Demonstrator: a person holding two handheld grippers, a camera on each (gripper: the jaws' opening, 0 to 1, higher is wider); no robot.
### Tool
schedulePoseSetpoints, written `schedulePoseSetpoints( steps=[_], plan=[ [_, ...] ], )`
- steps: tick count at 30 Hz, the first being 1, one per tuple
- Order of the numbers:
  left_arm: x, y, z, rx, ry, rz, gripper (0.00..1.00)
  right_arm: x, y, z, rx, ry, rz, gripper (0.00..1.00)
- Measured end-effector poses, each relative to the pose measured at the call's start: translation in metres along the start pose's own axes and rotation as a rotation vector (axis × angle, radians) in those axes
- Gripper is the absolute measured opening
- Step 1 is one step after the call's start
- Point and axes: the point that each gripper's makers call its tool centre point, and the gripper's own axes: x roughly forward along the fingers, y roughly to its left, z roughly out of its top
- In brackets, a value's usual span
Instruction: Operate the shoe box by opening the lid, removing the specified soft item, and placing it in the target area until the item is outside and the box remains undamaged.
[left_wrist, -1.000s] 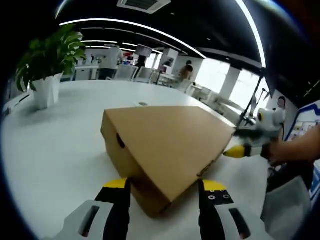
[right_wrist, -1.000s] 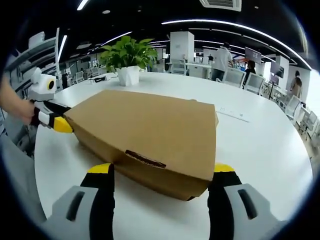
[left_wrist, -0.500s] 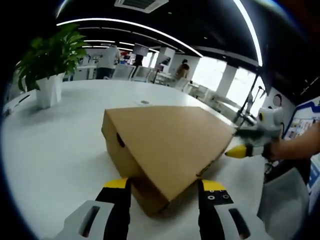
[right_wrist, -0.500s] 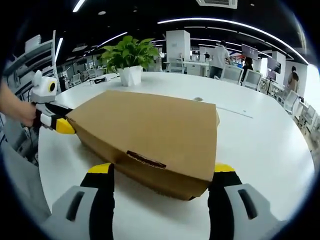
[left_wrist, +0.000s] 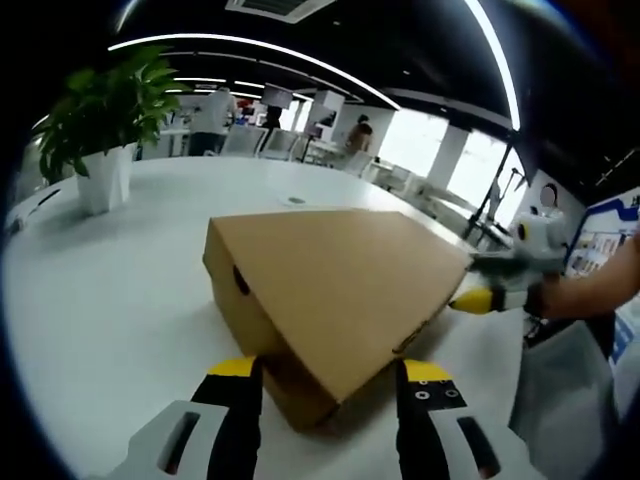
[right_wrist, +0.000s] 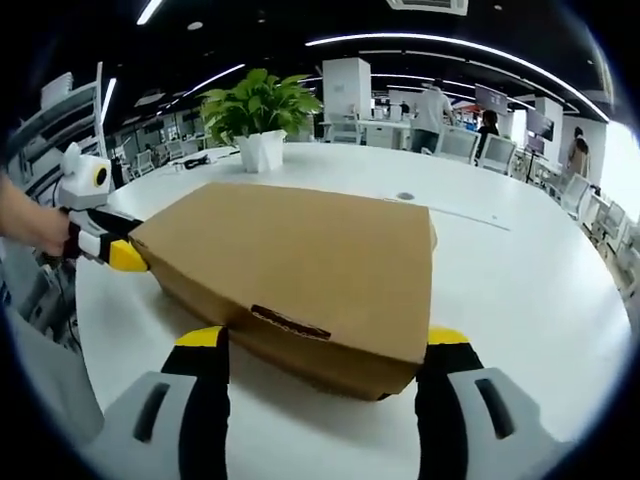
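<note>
Cardboard shoe box (right_wrist: 300, 275) (plain brown, lid shut) sits on white table (right_wrist: 520, 290); both tongs spread around its corners.

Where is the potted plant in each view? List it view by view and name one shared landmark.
Left gripper view: potted plant at upper left, on the white table beyond the box.
Right gripper view: potted plant at top, left of centre, behind the box.
Shared landmark: the closed cardboard shoe box.

shoe box (right_wrist: 300, 270) mid-table, potted plant (right_wrist: 258, 120) well behind, bare table (right_wrist: 520, 290) around
</note>
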Motion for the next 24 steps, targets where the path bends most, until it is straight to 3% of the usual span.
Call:
schedulePoseSetpoints(
  steps=[24],
  plan=[
    [-0.027, 0.035, -0.002, 0.026, 0.006, -0.025, 0.54, 0.014, 0.042, 0.005, 0.014, -0.006, -0.03, 0.7]
  ],
)
